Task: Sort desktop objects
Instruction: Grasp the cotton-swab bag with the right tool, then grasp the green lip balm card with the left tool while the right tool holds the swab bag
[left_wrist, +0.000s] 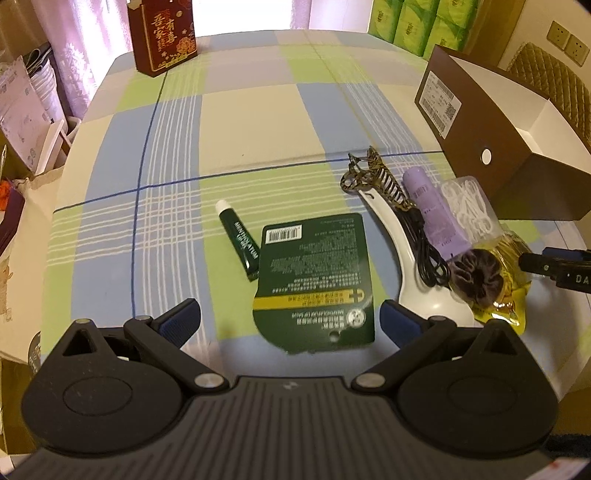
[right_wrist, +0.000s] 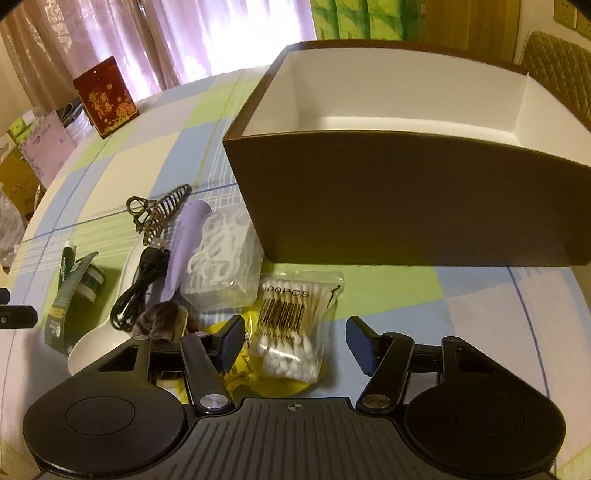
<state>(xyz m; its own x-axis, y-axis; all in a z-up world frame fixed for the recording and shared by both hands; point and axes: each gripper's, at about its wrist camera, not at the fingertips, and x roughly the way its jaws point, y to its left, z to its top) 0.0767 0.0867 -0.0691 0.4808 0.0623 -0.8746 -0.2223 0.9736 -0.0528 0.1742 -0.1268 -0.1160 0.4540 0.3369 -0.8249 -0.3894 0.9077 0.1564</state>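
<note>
My left gripper (left_wrist: 291, 321) stands open low over the checked tablecloth, and the near end of a dark green card pack (left_wrist: 314, 273) lies between its fingers, untouched. A green tube (left_wrist: 238, 240) lies just left of the card. My right gripper (right_wrist: 295, 341) is open around a clear bag of cotton swabs (right_wrist: 291, 325) on a yellow packet (right_wrist: 243, 365), with a gap showing beside the right pad. Left of the bag lie a brown scrunchie (right_wrist: 166, 321), a black cable (right_wrist: 140, 284), a purple tube (right_wrist: 184, 247), a floss-pick tub (right_wrist: 225, 258) and a hair claw (right_wrist: 155, 210).
An open brown box with white inside (right_wrist: 406, 206) stands right behind the swab bag. A white long-handled scoop (left_wrist: 406, 273) lies under the cable. A red gift box (left_wrist: 164, 37) stands at the table's far end. Green tissue packs (left_wrist: 413, 22) and a padded chair (left_wrist: 554, 85) are beyond the table.
</note>
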